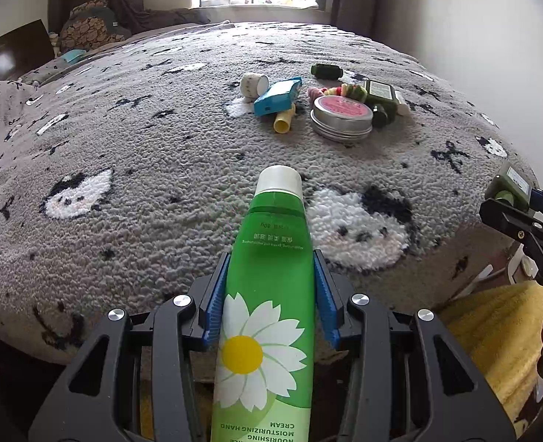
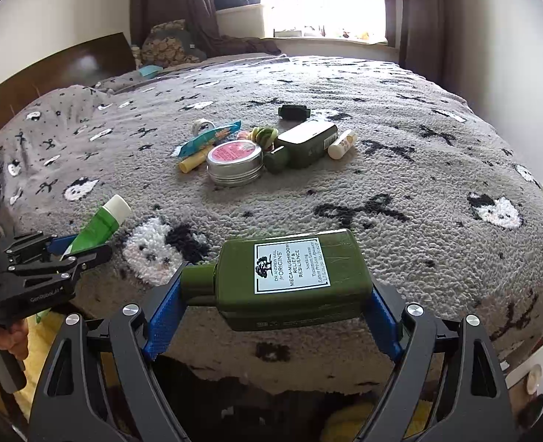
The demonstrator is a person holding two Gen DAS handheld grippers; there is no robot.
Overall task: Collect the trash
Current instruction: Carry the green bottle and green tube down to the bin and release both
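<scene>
At the near edge of a bed [image 1: 161, 169] covered by a grey fleece blanket with small cat faces, two hand-held grippers each carry one item. The left gripper [image 1: 269, 294] has its blue pads pressed against both sides of a green hand-cream tube [image 1: 268, 294], white cap pointing away toward the window. The right gripper [image 2: 275, 294] is spread wide around a dark green lotion bottle [image 2: 290, 280], held crosswise, with one pad against the cap end and the other against the base. Both items hang just above or past the mattress edge. Further up the blanket, well apart from both grippers, lies the remaining pile: a round tin [image 2: 234, 160] with a pink lid, a second green bottle [image 2: 304, 141], a blue packet [image 1: 277, 95], a yellow tube [image 1: 284, 121], a tape roll [image 1: 253, 83], and a few smaller pieces. The step in hand looks like carrying two collected items away from the bed. No bin is visible in either view, so the next move calls for locating one, then releasing each item over it.
</scene>
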